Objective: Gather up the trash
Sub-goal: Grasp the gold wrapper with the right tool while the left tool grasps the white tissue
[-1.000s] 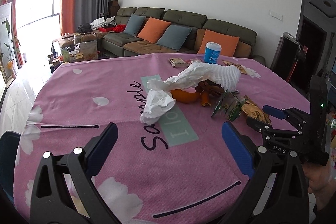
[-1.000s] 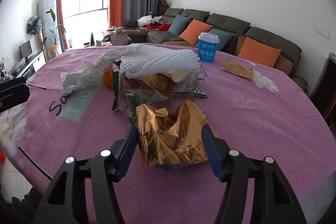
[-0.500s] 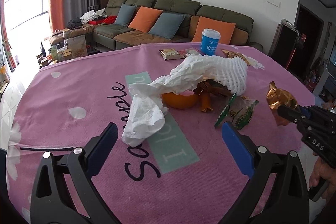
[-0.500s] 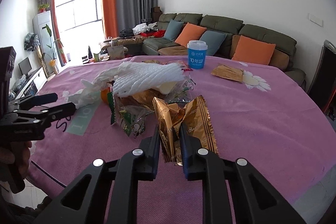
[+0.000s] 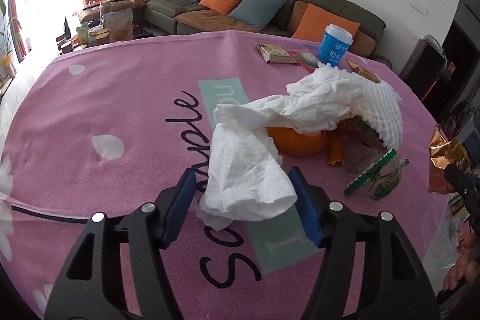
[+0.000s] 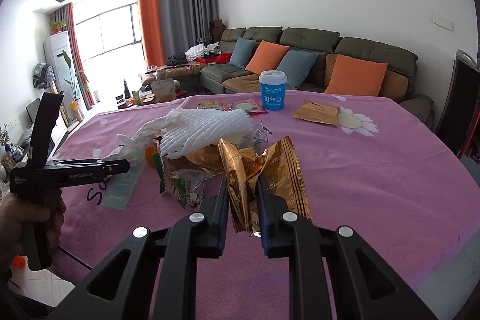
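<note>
Tissue (image 5: 246, 176) bracketed by closing left gripper (image 5: 246, 200), beside orange (image 5: 295, 141); gold wrapper (image 6: 264, 179) pinched in right gripper (image 6: 243, 200). Risk: tissue tail drags orange.

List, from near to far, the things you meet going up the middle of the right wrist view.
Gold wrapper pinched in the right tool → white foam net → blue cup → sofa.

Daylight floods in through the window (image 6: 105, 35) and blows it out to white. The pink tablecloth (image 5: 120, 110) near it is evenly lit with soft shadows. Edges bend and darken; focus stays sharp.
</note>
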A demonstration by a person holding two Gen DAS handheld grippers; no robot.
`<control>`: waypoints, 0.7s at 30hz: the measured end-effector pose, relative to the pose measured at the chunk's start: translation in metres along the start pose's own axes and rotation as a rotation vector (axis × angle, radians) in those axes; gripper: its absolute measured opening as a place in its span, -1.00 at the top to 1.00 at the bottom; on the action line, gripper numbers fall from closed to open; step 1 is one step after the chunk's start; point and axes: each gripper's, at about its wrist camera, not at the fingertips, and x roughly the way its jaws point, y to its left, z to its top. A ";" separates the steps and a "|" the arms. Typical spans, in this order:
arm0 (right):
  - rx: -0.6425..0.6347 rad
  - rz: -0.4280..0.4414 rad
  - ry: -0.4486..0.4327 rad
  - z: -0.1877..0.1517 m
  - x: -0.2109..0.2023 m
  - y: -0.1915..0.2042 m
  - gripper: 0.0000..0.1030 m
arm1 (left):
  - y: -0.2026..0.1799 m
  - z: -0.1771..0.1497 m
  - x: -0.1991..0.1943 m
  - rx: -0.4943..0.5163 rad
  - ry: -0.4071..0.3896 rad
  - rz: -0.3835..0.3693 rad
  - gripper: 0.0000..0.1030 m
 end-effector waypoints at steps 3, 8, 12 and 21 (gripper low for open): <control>-0.002 0.000 0.001 -0.001 -0.001 0.001 0.69 | 0.003 -0.001 0.001 -0.007 -0.011 -0.004 0.23; -0.005 0.003 -0.017 0.001 -0.008 0.005 0.69 | 0.004 -0.007 0.004 -0.003 0.007 -0.013 0.72; -0.008 0.002 -0.038 0.003 -0.016 0.006 0.69 | 0.005 -0.014 -0.005 -0.018 -0.004 -0.054 0.80; -0.028 0.045 -0.080 0.009 -0.029 0.020 0.69 | 0.001 -0.028 -0.070 0.004 -0.110 -0.108 0.80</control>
